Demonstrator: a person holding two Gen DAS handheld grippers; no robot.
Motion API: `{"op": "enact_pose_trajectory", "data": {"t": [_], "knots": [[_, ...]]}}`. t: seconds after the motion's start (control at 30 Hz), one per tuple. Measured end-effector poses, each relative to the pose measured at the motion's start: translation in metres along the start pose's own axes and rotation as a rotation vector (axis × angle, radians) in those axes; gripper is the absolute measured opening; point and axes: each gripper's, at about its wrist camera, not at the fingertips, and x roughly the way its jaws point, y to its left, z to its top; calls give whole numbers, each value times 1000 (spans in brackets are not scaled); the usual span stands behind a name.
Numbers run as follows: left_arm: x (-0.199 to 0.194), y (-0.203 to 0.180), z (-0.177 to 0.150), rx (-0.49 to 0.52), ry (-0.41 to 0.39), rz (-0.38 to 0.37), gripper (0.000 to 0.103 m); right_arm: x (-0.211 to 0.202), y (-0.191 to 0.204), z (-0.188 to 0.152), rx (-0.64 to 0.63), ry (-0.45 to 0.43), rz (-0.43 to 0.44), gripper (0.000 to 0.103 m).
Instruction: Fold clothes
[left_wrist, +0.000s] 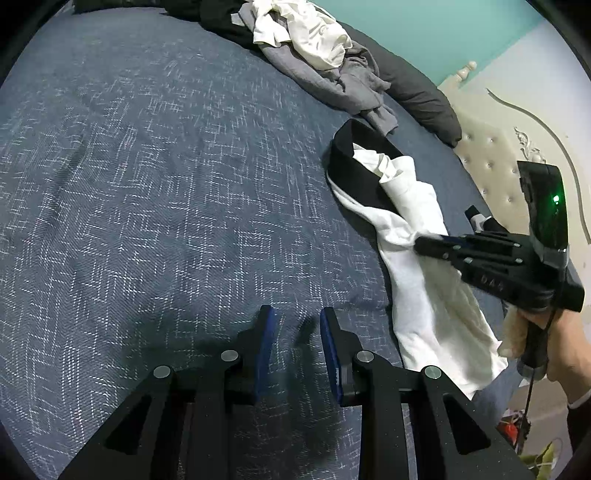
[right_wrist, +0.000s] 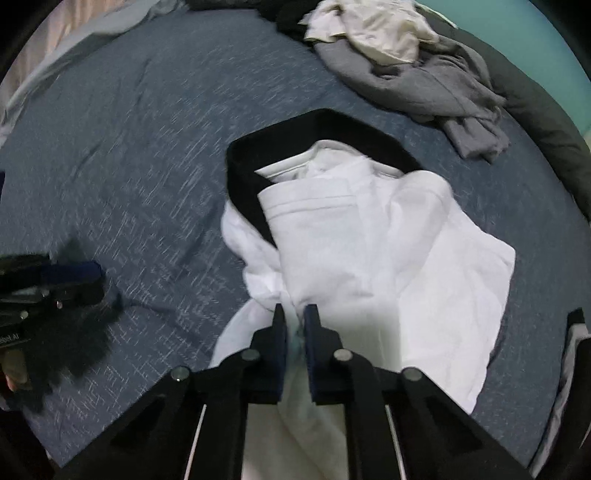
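Here the right gripper (right_wrist: 294, 321), body lettered "DAS", pinches the white black-collared cotton garment (right_wrist: 369, 240); the left gripper (left_wrist: 297, 325), its label partly readable as "AI", stands spread over the blue woven bedspread (left_wrist: 147, 184).

Rumpled white garment (right_wrist: 388, 258), black-collared, on bedspread (right_wrist: 110, 166)

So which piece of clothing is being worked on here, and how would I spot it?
Start at the blue patterned bedspread that fills the view. A heap of grey and cream clothes lies at its far side; nearer lies the white garment. It is the only one with a broad black collar band, and the right tool is shut on its near edge.
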Motion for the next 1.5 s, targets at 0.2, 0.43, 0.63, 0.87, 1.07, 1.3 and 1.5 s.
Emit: {"op": "enact_pose_trajectory", "data": {"t": [0.2,0.43,0.63,0.87,1.07,1.3,1.5], "knots": [[3,0,-1,8,4,16,28,-13,-23,4,54,-40,14,7],[4,-2,-3,3,3,25,28,-19,-51,8,148,-71,33,7],[7,-1,-3,-1,9,22,28,-26,-104,7,315,-111,62,6],[14,0,-5,6,23,27,28,-5,-183,-14,536,-79,47,5],[16,0,-4,8,25,26,28,7,-206,-25,592,-94,63,6],[18,0,-5,6,28,24,28,-5,-185,-19,503,-205,221,7],[15,-2,-5,8,27,24,28,-19,-123,4,350,-198,350,6]]}}
